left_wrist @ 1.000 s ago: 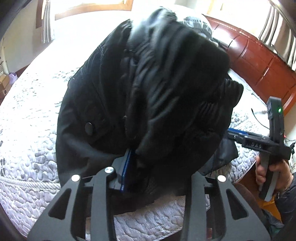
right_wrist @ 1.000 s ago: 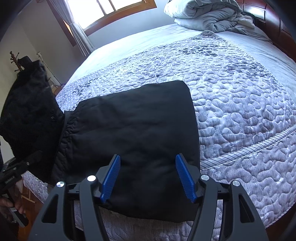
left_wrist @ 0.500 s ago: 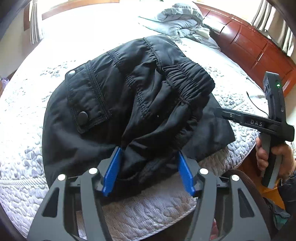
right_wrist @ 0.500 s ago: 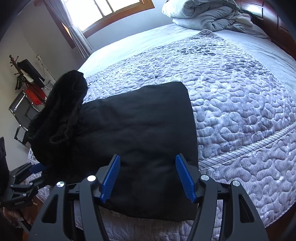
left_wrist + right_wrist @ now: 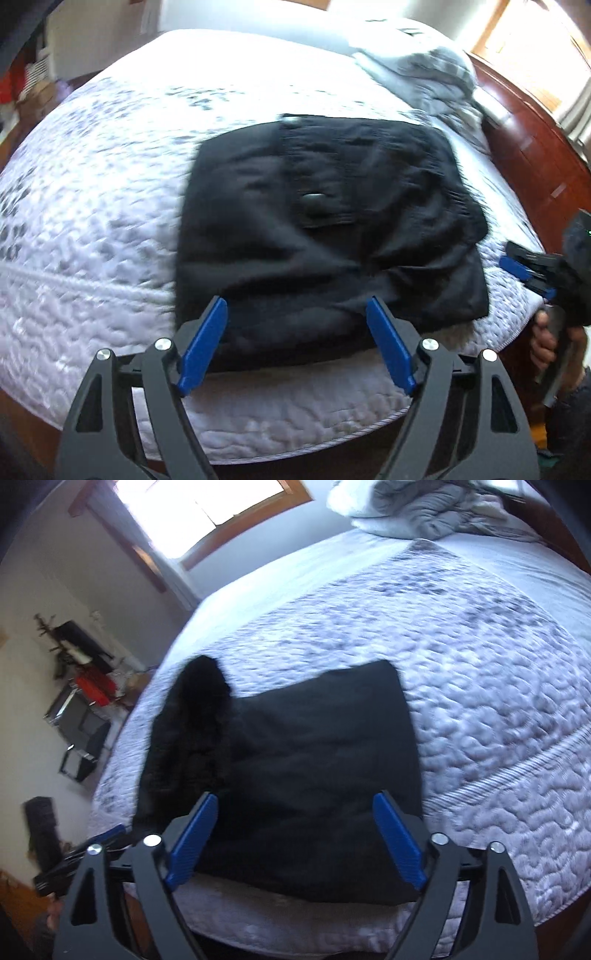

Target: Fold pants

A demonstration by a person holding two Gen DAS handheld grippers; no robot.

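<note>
The black pants (image 5: 325, 229) lie folded in a squarish stack near the front edge of the quilted bed (image 5: 92, 221); a button pocket faces up. My left gripper (image 5: 295, 343) is open and empty, just in front of the stack's near edge. My right gripper (image 5: 293, 843) is open and empty, over the pants' near edge in the right wrist view (image 5: 314, 775). It also shows in the left wrist view (image 5: 528, 273), beside the pants' right side. The waistband end (image 5: 192, 731) is humped up on the left.
A crumpled grey duvet (image 5: 424, 77) lies at the head of the bed. A red-brown wooden bed frame (image 5: 535, 158) runs along the right. A window (image 5: 207, 506) and a rack with clutter (image 5: 81, 686) stand beyond the bed's left side.
My left gripper opened and let go of the waistband end, which dropped onto the stack. It then drew back from the pants. The right gripper stayed open.
</note>
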